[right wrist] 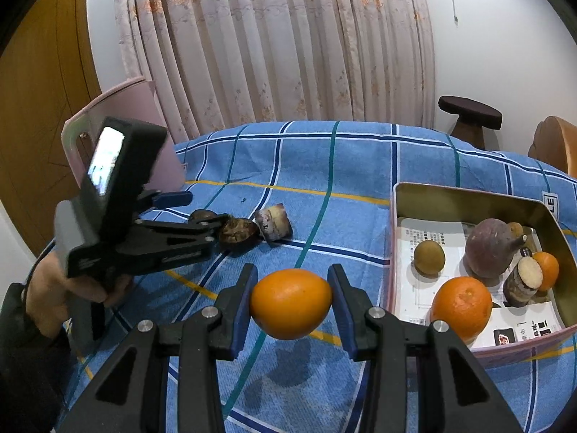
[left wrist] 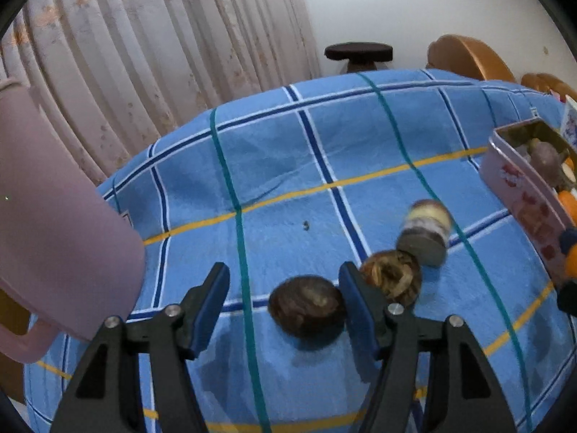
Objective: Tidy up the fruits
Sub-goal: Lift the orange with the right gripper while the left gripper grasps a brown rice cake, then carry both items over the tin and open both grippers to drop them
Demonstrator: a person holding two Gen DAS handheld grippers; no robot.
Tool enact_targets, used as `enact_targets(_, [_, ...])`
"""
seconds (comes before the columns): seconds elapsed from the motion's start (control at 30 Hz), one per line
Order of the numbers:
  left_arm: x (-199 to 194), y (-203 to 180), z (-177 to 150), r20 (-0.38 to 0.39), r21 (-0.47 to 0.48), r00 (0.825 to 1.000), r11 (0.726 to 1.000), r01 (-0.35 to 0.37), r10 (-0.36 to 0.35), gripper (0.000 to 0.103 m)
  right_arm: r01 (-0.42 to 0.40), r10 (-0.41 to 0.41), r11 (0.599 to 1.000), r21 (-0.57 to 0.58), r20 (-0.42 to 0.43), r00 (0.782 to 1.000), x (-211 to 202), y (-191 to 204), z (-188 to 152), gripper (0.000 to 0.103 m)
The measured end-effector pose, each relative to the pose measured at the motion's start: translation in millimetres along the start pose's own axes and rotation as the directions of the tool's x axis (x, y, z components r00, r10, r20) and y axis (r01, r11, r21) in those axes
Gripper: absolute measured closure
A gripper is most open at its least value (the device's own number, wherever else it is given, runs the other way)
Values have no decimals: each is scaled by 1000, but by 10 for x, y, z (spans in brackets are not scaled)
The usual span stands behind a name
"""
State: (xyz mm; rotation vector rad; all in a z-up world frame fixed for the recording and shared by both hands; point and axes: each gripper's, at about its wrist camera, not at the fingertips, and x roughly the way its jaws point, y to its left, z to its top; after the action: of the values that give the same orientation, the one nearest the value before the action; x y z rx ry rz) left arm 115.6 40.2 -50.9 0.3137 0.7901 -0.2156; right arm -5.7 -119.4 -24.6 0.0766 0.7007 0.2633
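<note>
My right gripper (right wrist: 291,301) is shut on an orange (right wrist: 290,303) and holds it above the blue checked cloth, left of the pink tin box (right wrist: 472,195). The box holds two oranges (right wrist: 461,305), a brownish round fruit (right wrist: 429,257), a purple sweet potato (right wrist: 488,247) and a cut yam piece (right wrist: 523,281). My left gripper (left wrist: 285,303) is open around a dark brown round fruit (left wrist: 306,306) on the cloth, which lies against its right finger. A second brown fruit (left wrist: 393,276) and a cut yam piece (left wrist: 427,231) lie just beyond. The left gripper also shows in the right wrist view (right wrist: 202,213).
A pink plastic jug (left wrist: 54,223) stands at the table's left edge. The tin box (left wrist: 523,187) sits at the right in the left wrist view. Curtains, a dark stool (right wrist: 468,113) and wooden chairs (left wrist: 468,56) stand behind the table.
</note>
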Motion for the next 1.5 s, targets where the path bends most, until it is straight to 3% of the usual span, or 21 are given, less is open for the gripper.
enact_targets(0.07, [42,91,-11,-14,-43,999,998,50,-51,41,-1,1,1000,3,-6,1000,12,-6,-2,60])
enact_targets(0.17, [72,123,-55,-43,-63,992,992,114,-116,62,0,1,1000,4,-11,1000,29,-4,1,60])
enact_targets(0.4, [-21,123,-135,-17,-55,998,997,56,-57,63,7,-7,1000,3,-4,1000,49,-13,13,60])
enact_targets(0.57, [-328,250,-175,128,-192,991,981,-9,34,63,9,-10,1000,11,38,999,-47,-44,52,60])
enact_targets(0.77, [-627,144,-203,231,-313,972,949,29,46,63,52,-54,998,18,115,992,-258,-155,156,60])
enact_targets(0.97, [-846,-296,-143,294,-291,956,954,71,18,63,103,-109,994,45,181,977,-470,-417,247,60])
enact_targets(1.37, [-934,-1130,104,318,-196,944,968,155,-86,63,218,-241,968,126,214,947,-741,-1172,261,60])
enact_targets(1.5, [-945,-1380,222,326,-161,938,971,179,-118,63,282,-309,949,144,230,923,-861,-1390,262,60])
